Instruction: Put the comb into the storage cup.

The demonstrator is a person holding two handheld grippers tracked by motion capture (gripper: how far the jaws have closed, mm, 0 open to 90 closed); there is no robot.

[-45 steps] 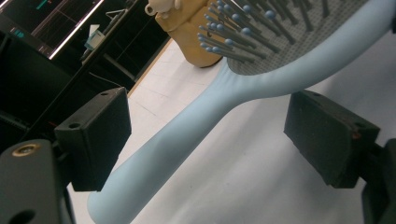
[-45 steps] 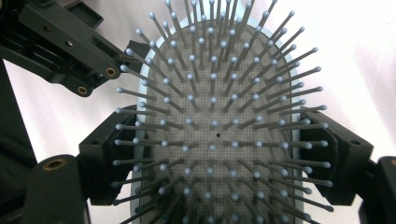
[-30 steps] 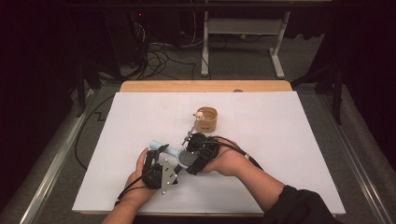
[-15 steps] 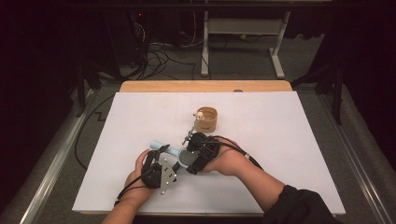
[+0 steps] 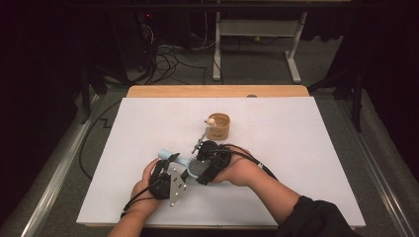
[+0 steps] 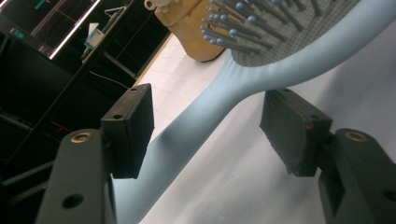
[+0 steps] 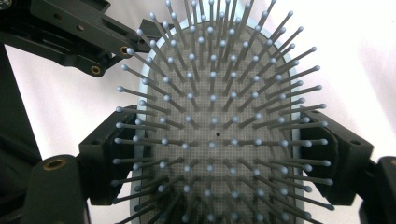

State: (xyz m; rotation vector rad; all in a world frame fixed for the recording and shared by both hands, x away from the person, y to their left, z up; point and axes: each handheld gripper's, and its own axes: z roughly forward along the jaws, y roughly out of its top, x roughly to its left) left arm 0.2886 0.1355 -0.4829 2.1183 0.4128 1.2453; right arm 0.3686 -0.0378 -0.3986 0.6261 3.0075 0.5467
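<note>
A pale blue plastic paddle hairbrush with a grey cushion of ball-tipped bristles (image 5: 190,163) sits low over the near middle of the white-covered table (image 5: 306,148), held between the two hand-held grippers. In the right gripper view its oval head (image 7: 212,140) faces the camera, bristles pointing outward, with a black pad pressed against each long edge. So the right gripper (image 5: 210,163) is closed firmly on the brush head and carries it.

The slim blue handle (image 6: 196,130) runs diagonally between the jaws of the left gripper (image 5: 170,170) in the left gripper view. Those jaws stand about half open and have just been closing in on it. The left pad looks to be at or very near the handle, while a clear gap remains between the handle and the right pad, so the handle is not yet gripped.

This appears to be a handover or a two-handed grasp: the left gripper is taking the handle while the right one steadies the head. The next move calls for the left jaws to finish closing squarely on the handle before the right gripper lets go. The handle is smooth and rounded, so an off-centre pinch could let it twist or slip.

Just beyond the brush stands a small round tan wooden cup (image 5: 218,126) with a thin stick or tool leaning out of it (image 5: 205,131). Farther back, a bare wooden strip (image 5: 217,91) edges the table. The person's forearms enter from the near edge.
</note>
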